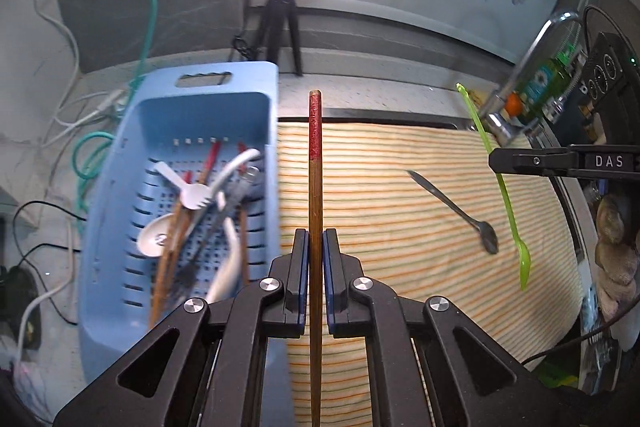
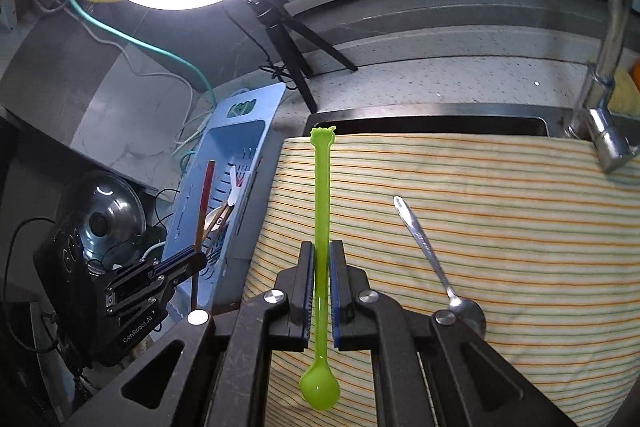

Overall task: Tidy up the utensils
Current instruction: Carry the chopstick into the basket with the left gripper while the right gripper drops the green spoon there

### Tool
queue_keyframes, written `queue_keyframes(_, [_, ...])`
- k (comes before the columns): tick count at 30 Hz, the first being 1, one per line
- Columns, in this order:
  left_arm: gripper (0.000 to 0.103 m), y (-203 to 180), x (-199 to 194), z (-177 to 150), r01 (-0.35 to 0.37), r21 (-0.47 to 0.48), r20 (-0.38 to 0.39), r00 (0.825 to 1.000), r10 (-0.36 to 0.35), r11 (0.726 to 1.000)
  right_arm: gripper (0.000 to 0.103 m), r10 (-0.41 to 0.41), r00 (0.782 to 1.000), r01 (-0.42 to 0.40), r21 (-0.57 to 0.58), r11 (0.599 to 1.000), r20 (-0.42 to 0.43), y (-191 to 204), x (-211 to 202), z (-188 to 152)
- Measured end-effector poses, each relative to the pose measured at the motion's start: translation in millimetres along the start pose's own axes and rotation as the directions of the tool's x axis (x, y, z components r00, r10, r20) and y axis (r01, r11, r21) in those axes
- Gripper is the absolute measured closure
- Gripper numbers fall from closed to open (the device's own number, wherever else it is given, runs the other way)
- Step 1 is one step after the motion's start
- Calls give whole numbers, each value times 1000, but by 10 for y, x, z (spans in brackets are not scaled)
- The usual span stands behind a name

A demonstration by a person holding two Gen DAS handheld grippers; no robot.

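A red-tipped chopstick (image 1: 315,227) is clamped in the closed left tool (image 1: 316,251), and a green plastic spoon (image 2: 322,247) in the closed right tool (image 2: 320,267), both lifted above the striped cloth (image 1: 400,187). A metal spoon (image 1: 456,213) is left lying there. Carrying to the blue basket (image 1: 256,99) is judged under way; release over it is needed next.

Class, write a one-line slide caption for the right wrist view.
Right gripper clamps a long lime-green plastic spoon above a striped cloth.
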State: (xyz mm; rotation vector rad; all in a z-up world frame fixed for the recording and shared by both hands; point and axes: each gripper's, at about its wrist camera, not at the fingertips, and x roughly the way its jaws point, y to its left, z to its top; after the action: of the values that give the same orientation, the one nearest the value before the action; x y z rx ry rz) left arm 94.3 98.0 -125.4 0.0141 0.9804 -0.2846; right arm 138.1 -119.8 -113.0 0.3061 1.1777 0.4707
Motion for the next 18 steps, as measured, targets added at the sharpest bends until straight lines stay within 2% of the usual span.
queue_keyframes(11, [97,476,-78,56,-53,-48,24,998,54,997,97,48,998,-50,-97,994,-29,681,462,236])
queue_keyframes(18, [97,820,-49,113,-61,-115,19,998,64,991,97,74,996,-79,-122,989,-42,1032,739,352])
